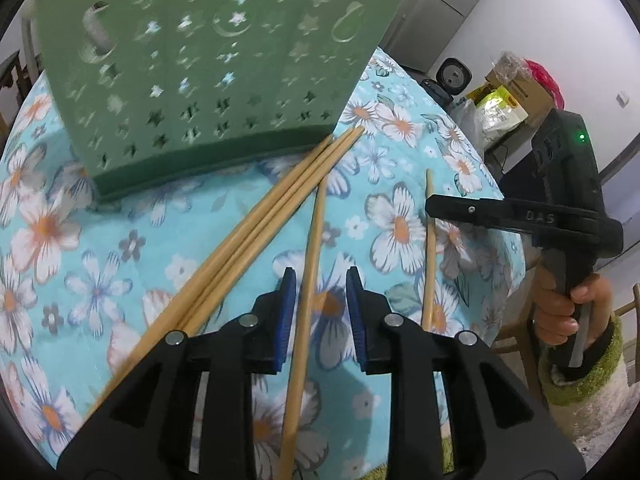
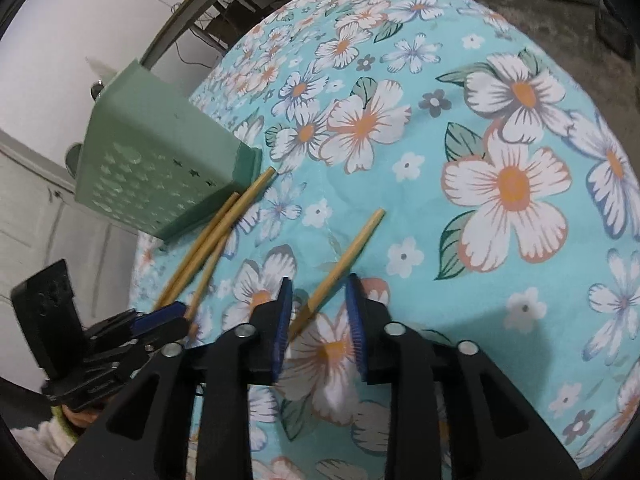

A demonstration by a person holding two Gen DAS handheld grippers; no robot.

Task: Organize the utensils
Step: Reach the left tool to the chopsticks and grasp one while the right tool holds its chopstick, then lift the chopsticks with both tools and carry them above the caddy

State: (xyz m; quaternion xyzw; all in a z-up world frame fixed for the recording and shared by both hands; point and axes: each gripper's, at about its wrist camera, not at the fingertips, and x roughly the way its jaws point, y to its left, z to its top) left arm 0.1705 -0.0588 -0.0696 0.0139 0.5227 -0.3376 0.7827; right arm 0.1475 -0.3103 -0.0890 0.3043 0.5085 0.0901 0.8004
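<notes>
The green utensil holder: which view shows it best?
The left wrist view: the green utensil holder fills the upper frame, its star cut-outs clear. The right wrist view shows it smaller, at the left, tilted by the fisheye.

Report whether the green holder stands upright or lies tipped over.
Upright. The green holder stands with its base on the tablecloth, star-cut wall rising; three chopsticks lie against its foot.

Each black hand-held gripper (image 1: 321,312) carries 2 blue ribbed pads, silver screws; the sleeve (image 1: 580,376) is fuzzy green-cuffed white.
</notes>
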